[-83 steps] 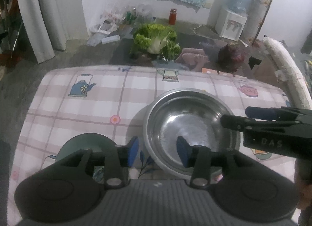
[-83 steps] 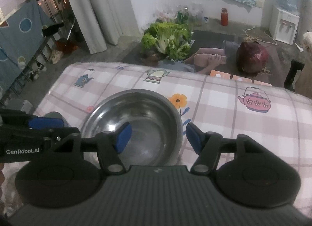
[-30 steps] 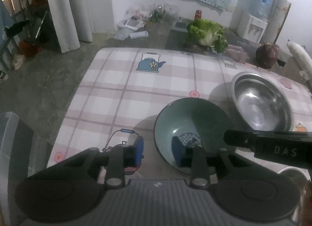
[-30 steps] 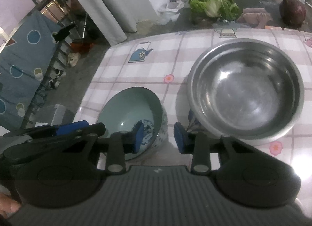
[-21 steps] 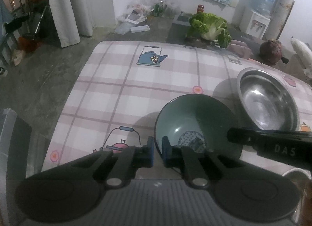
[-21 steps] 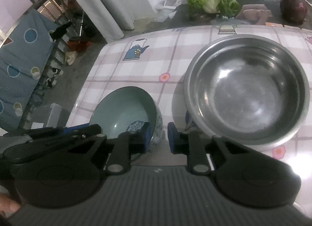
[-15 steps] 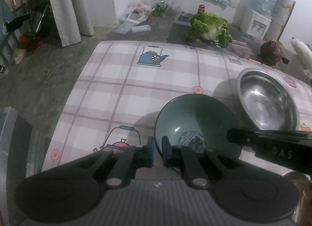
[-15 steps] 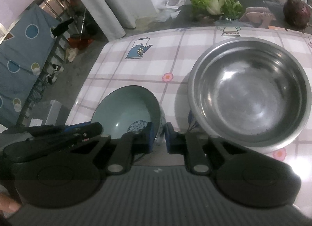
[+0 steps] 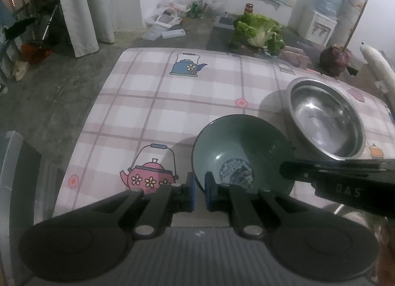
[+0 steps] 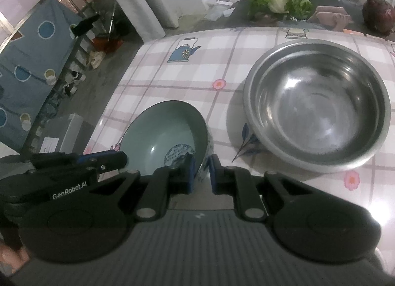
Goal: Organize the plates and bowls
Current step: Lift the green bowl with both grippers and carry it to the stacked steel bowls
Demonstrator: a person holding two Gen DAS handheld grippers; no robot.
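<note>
A green ceramic bowl (image 9: 237, 147) with a blue pattern in its bottom is held near the table's front edge; it also shows in the right wrist view (image 10: 163, 135). My left gripper (image 9: 199, 193) is shut on its near left rim. My right gripper (image 10: 201, 173) is shut on its near right rim and reaches in from the right in the left wrist view (image 9: 286, 170). A large steel bowl (image 9: 323, 118) stands empty to the right, and also shows in the right wrist view (image 10: 318, 105).
The table has a pink plaid cloth (image 9: 172, 103) printed with teapots. Beyond its far edge, on the floor, lie a lettuce (image 9: 256, 31), a dark red cabbage (image 9: 333, 59) and a water dispenser (image 9: 318, 22). A curtain (image 9: 79, 7) hangs at the left.
Both grippers moved from the steel bowl to the green bowl and closed on its rim, left side and right side. In the last half second the bowl rose a little.
</note>
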